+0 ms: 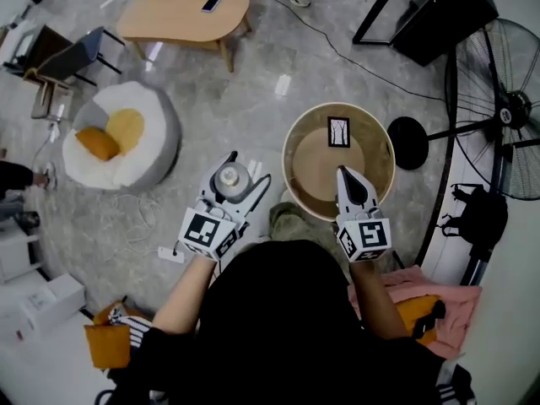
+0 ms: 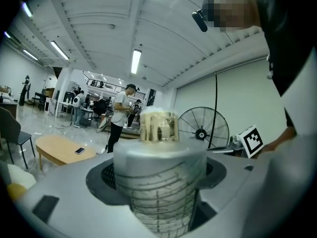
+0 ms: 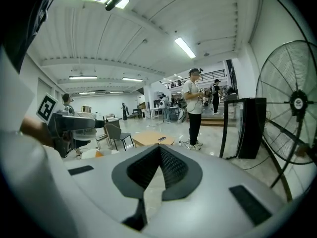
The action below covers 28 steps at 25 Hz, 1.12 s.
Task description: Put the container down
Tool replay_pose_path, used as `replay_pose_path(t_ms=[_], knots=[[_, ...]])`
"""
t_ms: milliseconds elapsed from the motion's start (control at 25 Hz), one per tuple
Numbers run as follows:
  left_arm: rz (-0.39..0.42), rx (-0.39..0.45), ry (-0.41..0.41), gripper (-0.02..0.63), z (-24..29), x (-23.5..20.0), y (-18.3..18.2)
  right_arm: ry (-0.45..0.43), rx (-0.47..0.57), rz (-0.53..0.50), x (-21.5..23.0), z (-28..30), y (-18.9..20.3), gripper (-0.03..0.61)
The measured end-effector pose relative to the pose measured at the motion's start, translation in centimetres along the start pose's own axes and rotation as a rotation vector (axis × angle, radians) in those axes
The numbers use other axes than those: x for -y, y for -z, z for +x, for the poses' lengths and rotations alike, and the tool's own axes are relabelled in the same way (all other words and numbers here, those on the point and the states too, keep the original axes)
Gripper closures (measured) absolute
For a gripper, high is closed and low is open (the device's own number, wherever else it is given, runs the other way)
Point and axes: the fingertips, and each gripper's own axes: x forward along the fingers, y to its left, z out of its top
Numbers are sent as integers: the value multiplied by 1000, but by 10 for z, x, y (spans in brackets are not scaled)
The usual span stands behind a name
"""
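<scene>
The container is a clear ribbed jar with a grey lid and a gold knob. My left gripper is shut on it and holds it in the air above the floor, left of the round table. In the left gripper view the jar fills the gap between the jaws of the left gripper. My right gripper hangs over the round table, shut with nothing in it. In the right gripper view the right gripper has its jaws meeting at the tips, and the jar shows at far left.
A small black card stands on the round table. A large floor fan is at right, a white beanbag with orange cushions at left, a wooden coffee table with a phone behind. A pink cloth lies at lower right. People stand far off.
</scene>
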Motion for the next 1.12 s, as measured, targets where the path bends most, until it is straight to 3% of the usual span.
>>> replay_pose_path(t_ms=[160, 360, 560, 800, 960, 1120], knots=[[55, -66, 71, 262, 50, 10, 4, 64, -9, 51, 49, 10, 8, 557], [-16, -126, 117, 262, 112, 6, 28, 138, -19, 92, 98, 29, 26, 557], [-4, -179, 178, 262, 172, -5, 68, 240, -58, 132, 140, 43, 58, 557], [62, -302, 335, 262, 252, -18, 159, 356, -126, 146, 166, 50, 113, 557], [104, -373, 457, 262, 291, -5, 223, 440, -154, 264, 167, 51, 152, 557], [127, -419, 503, 262, 336, -12, 292, 464, -168, 291, 174, 87, 184, 557]])
